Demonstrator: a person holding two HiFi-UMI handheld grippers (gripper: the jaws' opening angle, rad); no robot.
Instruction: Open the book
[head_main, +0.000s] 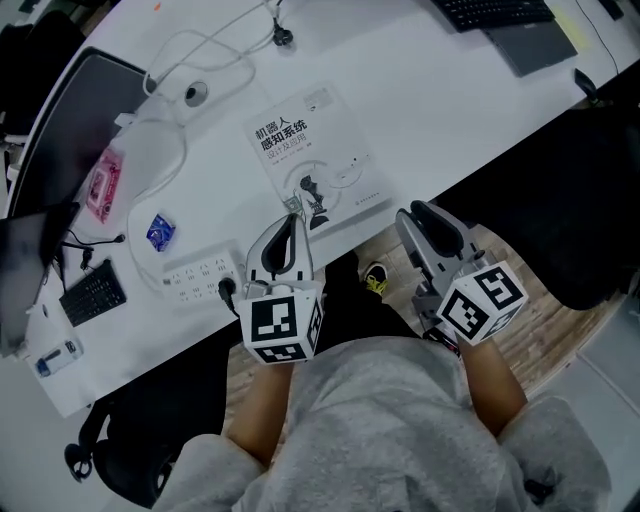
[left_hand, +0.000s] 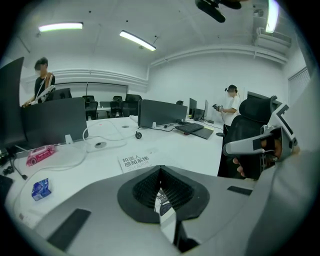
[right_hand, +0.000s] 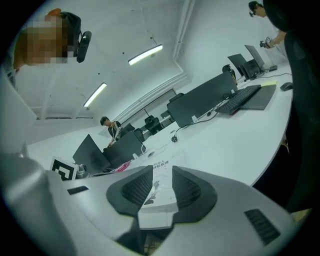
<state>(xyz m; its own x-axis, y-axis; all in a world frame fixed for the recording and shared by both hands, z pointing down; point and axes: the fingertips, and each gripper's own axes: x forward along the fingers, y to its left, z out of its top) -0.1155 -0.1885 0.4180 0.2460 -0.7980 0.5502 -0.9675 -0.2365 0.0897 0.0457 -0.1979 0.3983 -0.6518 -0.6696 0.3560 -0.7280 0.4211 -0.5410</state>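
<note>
book (head_main: 310, 150) 1 | tongs (head_main: 292, 222) (head_main: 417, 212) 2 | power strip (head_main: 200, 275) 1 | blue packet (head_main: 160, 232) 1

The book (head_main: 315, 150) lies on the worktop (head_main: 450, 110) near its front edge. The power strip (head_main: 200, 275) is to its left and the keyboard (head_main: 495, 12) is behind it to the right. The left tool (head_main: 292, 220) is at the book's near corner.

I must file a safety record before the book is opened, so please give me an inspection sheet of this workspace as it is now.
Surface: white desk, curved front edge.
Job's things: book lies closed, cover up, near the front edge.
Clutter: pink packet, blue packet, power strip, keyboard.
Grippers: left gripper shut, empty, tips by the book's near edge; right gripper open, empty, beyond the desk edge.
Cables: white cable looped left of the book.
Surroundings: monitors, office chair, a person standing.
</note>
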